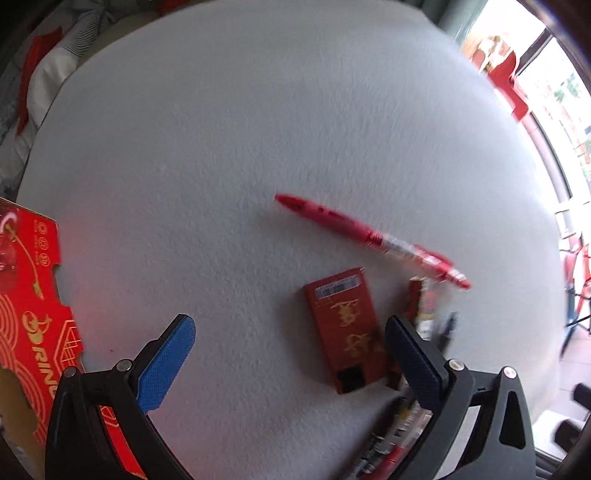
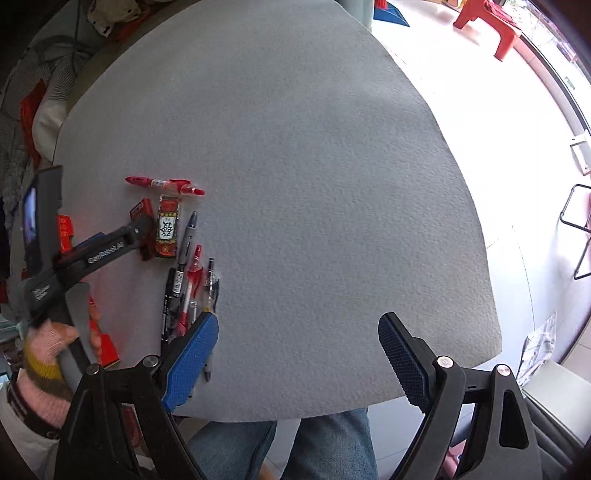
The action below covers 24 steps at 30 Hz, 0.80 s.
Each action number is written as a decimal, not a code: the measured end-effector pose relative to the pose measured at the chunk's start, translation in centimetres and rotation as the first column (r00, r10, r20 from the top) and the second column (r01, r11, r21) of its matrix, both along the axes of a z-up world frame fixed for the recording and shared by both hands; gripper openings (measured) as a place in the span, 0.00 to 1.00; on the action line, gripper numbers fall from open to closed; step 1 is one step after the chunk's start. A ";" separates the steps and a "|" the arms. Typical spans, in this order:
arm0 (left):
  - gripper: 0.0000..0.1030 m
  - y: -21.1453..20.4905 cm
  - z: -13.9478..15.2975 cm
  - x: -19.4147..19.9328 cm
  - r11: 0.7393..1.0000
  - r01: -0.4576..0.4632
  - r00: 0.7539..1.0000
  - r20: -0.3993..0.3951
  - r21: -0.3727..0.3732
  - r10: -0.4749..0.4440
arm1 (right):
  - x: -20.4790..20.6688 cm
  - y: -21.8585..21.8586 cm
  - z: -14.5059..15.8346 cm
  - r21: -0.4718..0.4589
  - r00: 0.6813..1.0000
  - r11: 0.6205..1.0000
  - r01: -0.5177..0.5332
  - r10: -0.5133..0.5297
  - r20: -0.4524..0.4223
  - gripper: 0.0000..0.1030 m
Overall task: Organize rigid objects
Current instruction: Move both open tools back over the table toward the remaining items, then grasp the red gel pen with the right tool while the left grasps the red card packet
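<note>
Grey felt covers the counter, with bright tiled floor and a red stool beyond its far edge. All the loose things sit bunched toward one side of the felt, which reads as a pile being gathered so it can be sorted into groups. Taking the red pack as the landmark: a red pen lies slantwise just beyond it, apart from the rest, likely the stray waiting to join the others; a second pack, with a white label, lies flat just beside it, and the pen bundle, black, grey and red barrels roughly parallel, lies close on the near side of that. A red carton with gold print sits well apart from the red pack at the counter's edge, perhaps the place meant for the sorted goods. The red pack is a small flat box, gold script on the face and a barcode strip at its far end, hard-edged, easy to pinch across its width. The left tongs hang straight down over it, spread wide, one blue pad on bare felt and the other beside the pack's edge, gripping nothing. The right tongs are likewise wide apart and empty above bare felt, one pad near the bundle.
</note>
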<state>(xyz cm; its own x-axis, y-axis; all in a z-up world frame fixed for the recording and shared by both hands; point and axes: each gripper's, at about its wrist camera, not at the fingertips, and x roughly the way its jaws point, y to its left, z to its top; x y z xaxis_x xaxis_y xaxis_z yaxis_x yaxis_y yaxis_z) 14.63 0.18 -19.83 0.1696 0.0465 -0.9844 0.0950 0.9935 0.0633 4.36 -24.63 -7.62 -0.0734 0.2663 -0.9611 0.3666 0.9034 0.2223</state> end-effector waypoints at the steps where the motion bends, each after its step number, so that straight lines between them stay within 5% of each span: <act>1: 1.00 0.3 -0.3 0.1 1.000 -0.008 1.000 0.004 -0.028 0.008 | -0.3 -0.2 -0.2 0.001 1.000 1.000 -0.001 0.001 0.002 0.87; 5: 1.00 2.1 -0.6 0.3 0.998 -0.032 0.999 0.017 0.051 0.031 | 0.1 -0.3 -0.4 0.012 1.000 1.000 -0.017 0.017 0.009 0.87; 9: 1.00 5.1 -0.9 0.2 0.994 -0.108 0.994 -0.021 0.005 0.108 | 0.9 1.1 -1.1 0.029 0.998 0.998 -0.063 0.062 0.013 0.87; 13: 1.00 4.9 -1.0 -0.1 0.996 -0.086 0.996 -0.004 0.016 0.086 | 3.9 4.1 -2.0 0.018 0.981 0.982 -0.189 0.188 0.041 0.87; 18: 1.00 3.2 -1.2 -1.5 1.000 -0.022 0.999 0.034 0.018 0.021 | 10.3 10.4 -2.7 -0.057 0.881 0.891 -0.451 0.455 0.132 0.87; 24: 1.00 0.5 -1.5 -2.3 1.000 0.005 1.000 0.027 0.001 -0.005 | 15.6 16.5 -5.1 -0.112 0.748 0.767 -0.632 0.641 0.168 0.87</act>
<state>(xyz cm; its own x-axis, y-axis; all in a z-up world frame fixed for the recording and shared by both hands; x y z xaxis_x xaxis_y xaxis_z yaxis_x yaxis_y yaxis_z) 12.29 0.64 -21.29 0.1961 0.0462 -0.9795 0.0984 0.9929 0.0665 19.91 -8.09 -12.77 -0.0300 0.1788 -0.9834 -0.3413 0.9229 0.1782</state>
